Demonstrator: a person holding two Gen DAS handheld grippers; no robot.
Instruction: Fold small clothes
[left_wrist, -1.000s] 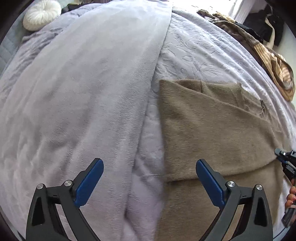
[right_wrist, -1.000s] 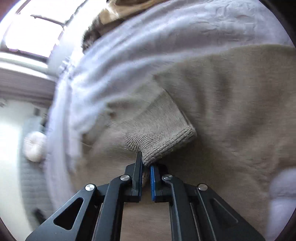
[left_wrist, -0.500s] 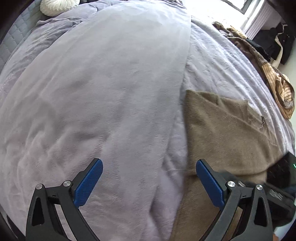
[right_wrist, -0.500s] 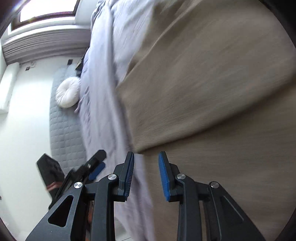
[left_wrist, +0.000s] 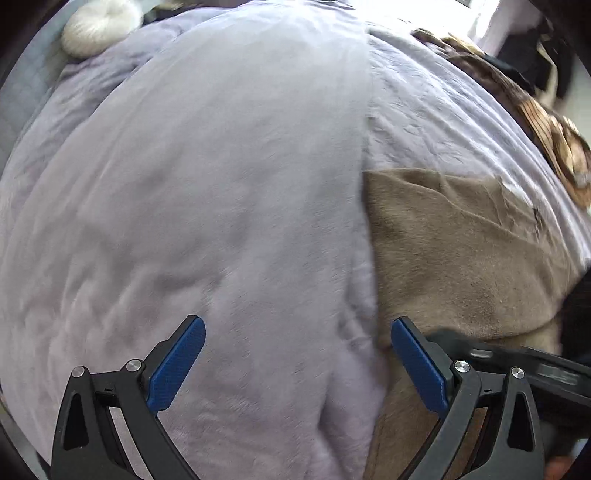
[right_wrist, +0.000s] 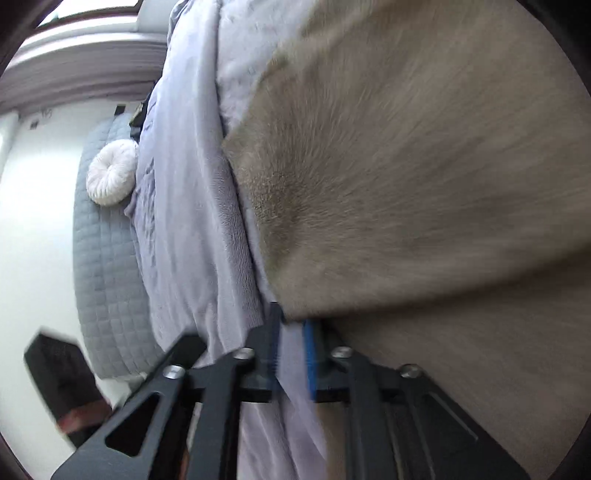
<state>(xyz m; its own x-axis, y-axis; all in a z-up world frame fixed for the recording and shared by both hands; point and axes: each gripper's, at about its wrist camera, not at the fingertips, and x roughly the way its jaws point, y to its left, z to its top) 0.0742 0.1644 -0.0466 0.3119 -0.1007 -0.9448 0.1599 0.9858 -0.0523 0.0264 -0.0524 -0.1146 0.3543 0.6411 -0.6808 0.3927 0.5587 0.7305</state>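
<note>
Tan sweater folded, right gripper jaws closing — seemingly empty

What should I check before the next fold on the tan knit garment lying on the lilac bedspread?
1. Left gripper free and open: ok, jaws wide over the lilac fleece bedspread, nothing between them.
2. Right gripper at the edge of the tan knit garment: ok.
3. Right gripper pinching fabric: cannot tell; the jaws have just been closing, a narrow gap shows, blurred.
4. Garment lying flat: ok, the folded flap is smooth.
5. Striped brown clothes apart from the garment: ok.
</note>
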